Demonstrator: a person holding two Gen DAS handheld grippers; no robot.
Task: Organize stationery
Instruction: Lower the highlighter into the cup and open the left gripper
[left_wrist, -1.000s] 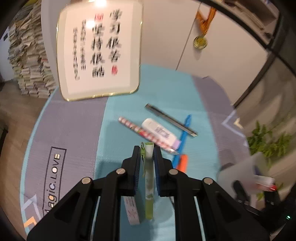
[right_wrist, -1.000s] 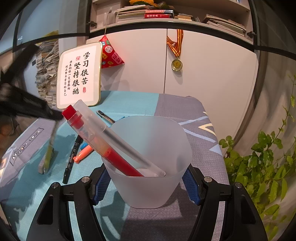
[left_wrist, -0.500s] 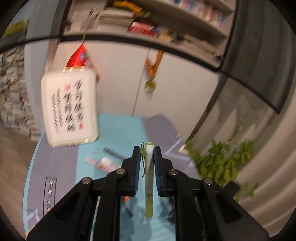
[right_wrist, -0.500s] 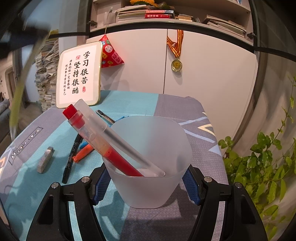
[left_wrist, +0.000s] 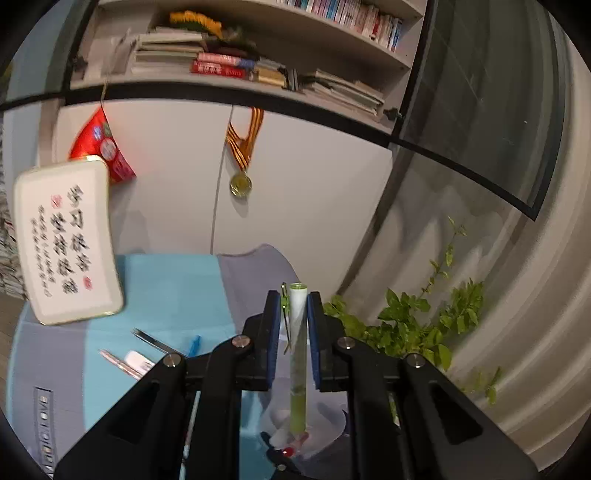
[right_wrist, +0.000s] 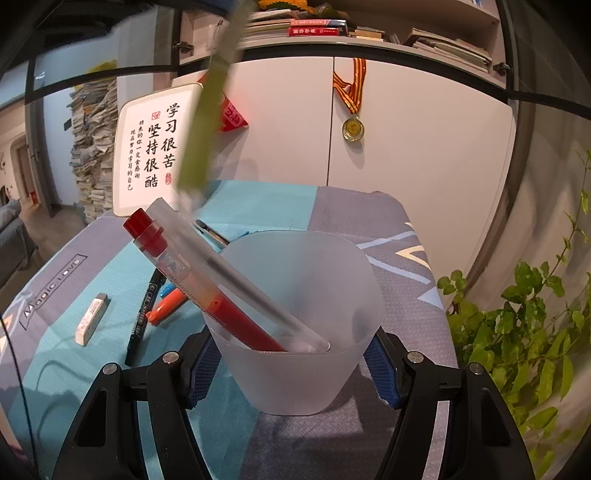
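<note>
Two grippers show, one in each hand. On the far left of the right wrist view a small white eraser (right_wrist: 92, 318) lies flat on the soft cloth table cover (right_wrist: 258, 201), which has teal and grey patches. Next to it lie a black marker (right_wrist: 144, 314) and an orange pen (right_wrist: 166, 307), close together. Behind them a white sign (right_wrist: 155, 147) with black writing stands upright at the back of the table. In front of the sign a green pen (right_wrist: 207, 122) hangs in the air, tilted and blurry, its tip just above the cup's left side. The left gripper (left_wrist: 290, 325) has its jaws nearly closed and pinches this thin green pen (left_wrist: 297, 354) between its blue pads. It is see-through at the top, green lower down, with a little clip. In the middle stands a frosted plastic cup (right_wrist: 295, 332), round and wider at the top. A red pen (right_wrist: 207, 284) and a clear pen (right_wrist: 236, 273) lean inside it, tops pointing up to the left. The right gripper (right_wrist: 291, 360) presses its blue bumpy pads on both sides of the cup, low down, jaws wide around it. A gold medal (right_wrist: 352, 127) on a striped ribbon hangs on the white cupboard behind. On the right is a leafy green plant (right_wrist: 517, 332).
</note>
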